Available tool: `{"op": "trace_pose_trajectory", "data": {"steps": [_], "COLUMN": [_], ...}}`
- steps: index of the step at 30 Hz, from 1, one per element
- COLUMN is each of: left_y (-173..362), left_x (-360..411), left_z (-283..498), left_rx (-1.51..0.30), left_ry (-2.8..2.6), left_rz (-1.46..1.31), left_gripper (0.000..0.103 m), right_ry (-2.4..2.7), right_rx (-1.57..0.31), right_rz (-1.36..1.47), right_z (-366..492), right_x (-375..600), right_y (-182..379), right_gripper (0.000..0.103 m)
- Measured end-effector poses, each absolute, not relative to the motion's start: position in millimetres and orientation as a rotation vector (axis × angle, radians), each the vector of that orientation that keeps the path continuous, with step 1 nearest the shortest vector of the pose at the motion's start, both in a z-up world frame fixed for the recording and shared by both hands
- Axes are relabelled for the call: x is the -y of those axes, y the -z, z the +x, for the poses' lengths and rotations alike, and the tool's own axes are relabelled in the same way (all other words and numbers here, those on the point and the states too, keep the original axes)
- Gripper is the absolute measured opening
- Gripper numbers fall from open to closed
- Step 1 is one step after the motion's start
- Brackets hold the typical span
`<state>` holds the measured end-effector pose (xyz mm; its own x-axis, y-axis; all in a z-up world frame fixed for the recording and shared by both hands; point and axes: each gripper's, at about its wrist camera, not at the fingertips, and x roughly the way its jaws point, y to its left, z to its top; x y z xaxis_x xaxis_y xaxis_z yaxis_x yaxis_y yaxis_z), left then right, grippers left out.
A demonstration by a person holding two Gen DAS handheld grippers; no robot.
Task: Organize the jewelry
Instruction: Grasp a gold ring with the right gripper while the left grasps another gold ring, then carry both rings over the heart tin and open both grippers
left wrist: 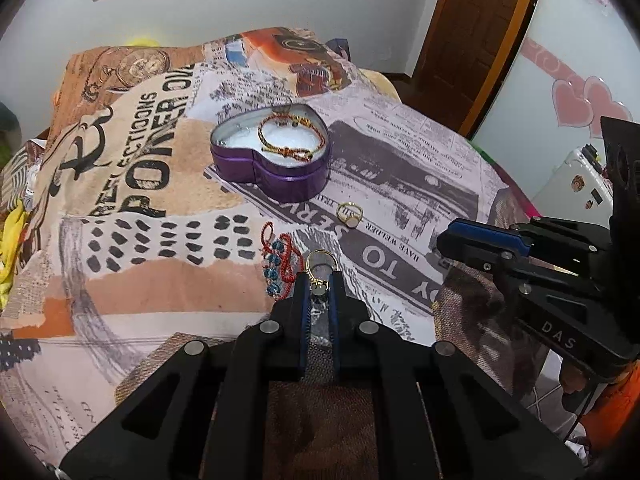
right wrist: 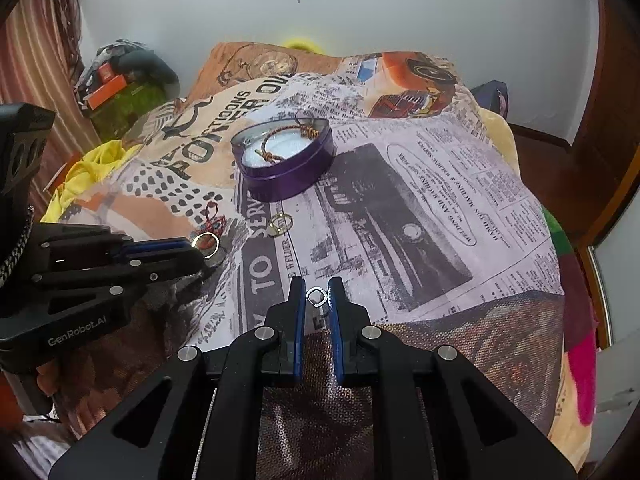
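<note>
A purple heart-shaped tin (left wrist: 272, 176) stands open on the printed bedspread, with a red and gold cord bracelet (left wrist: 290, 136) inside; it also shows in the right wrist view (right wrist: 288, 178). My left gripper (left wrist: 320, 284) is shut on a gold ring (left wrist: 320, 262) held just above the cloth. My right gripper (right wrist: 317, 294) is shut on a small silver ring (right wrist: 316, 297). Another gold ring (left wrist: 349, 213) lies on the cloth below the tin. A red bracelet with blue beads (left wrist: 280, 262) lies left of my left gripper.
The bedspread (right wrist: 420, 208) covers a bed. A yellow cloth (right wrist: 86, 178) and a pile of clutter (right wrist: 120, 76) lie at the left. A wooden door (left wrist: 476, 32) stands at the back right. The bed edge drops off at the right.
</note>
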<state>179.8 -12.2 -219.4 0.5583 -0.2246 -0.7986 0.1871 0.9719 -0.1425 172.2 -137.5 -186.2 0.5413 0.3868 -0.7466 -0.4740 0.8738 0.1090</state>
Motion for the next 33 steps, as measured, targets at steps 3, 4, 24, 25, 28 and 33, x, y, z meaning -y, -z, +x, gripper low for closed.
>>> {"op": "trace_pose_trajectory", "data": {"steps": [3,4,24,25,28,33], "left_y": [210,207,157,156,155,154], "left_x": [7,5,-29,-29,-32,-33], "left_z": [178,178,193,196,202,216], "left_rx": [-0.924,-0.915,-0.764,-0.759,-0.751,-0.741], "left_ry": [0.236,0.233,0.164,0.161,0.157,0.156], "left_rz": [-0.047,-0.048,-0.059,-0.058,-0.060,-0.057], "left_gripper": [0.008,0.008,0.008,0.008,0.008,0.008], "right_ry": [-0.506,-0.505,-0.512,-0.513,-0.517,-0.528], "right_rx": [-0.842,-0.836,-0.684,-0.679,-0.661,-0.638], "right_rz": [-0.113,-0.112,-0.103,-0.102,-0.097,-0.086], "right_z": [173,173,191,193,199,206], "right_x": [137,136,118,117,113,108], "right_y": [180,177,126,124,119,114], "right_gripper": [0.010,0.010,0.010,0.010,0.010,0.010]}}
